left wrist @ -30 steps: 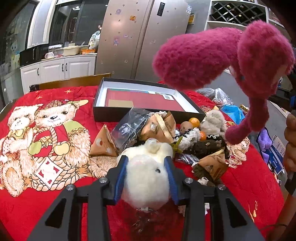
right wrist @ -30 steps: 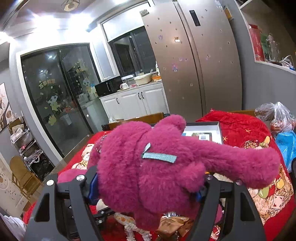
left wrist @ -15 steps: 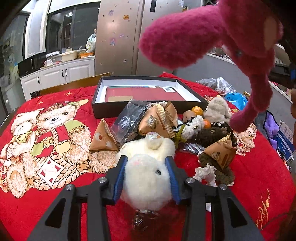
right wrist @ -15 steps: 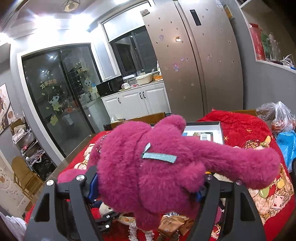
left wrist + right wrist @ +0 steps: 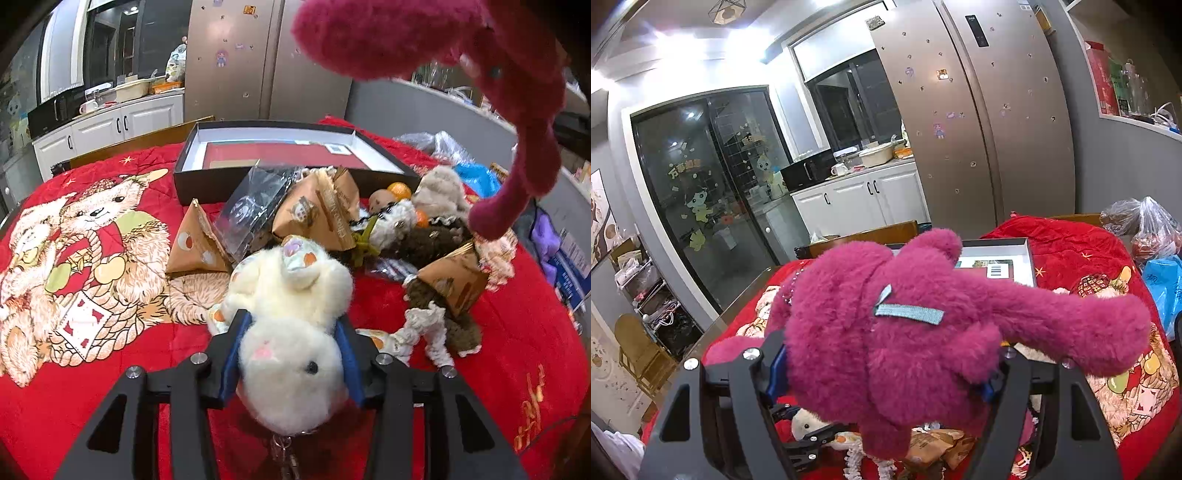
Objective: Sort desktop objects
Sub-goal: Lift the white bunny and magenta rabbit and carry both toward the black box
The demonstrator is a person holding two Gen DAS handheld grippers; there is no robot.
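My left gripper (image 5: 291, 332) is shut on a white plush toy (image 5: 291, 325) and holds it just above the red blanket (image 5: 110, 398). My right gripper (image 5: 882, 365) is shut on a magenta plush toy (image 5: 905, 332) and holds it high over the table; that toy also hangs at the top right of the left wrist view (image 5: 461, 55). A pile of brown triangular packets (image 5: 317, 214), a clear bag (image 5: 255, 203), oranges (image 5: 399, 190) and small plush toys (image 5: 439, 192) lies ahead. A black shallow box (image 5: 288, 155) stands behind the pile.
The red bear-print blanket covers the table. Plastic bags (image 5: 1145, 229) and a blue bag (image 5: 1163, 288) lie at the right edge. A fridge (image 5: 979, 110) and white cabinets (image 5: 860, 199) stand behind. A wooden chair back (image 5: 140, 142) is at the far side.
My left gripper has lifted the white plush and drawn it back a little from the pile. The magenta plush has risen higher in the left wrist view.
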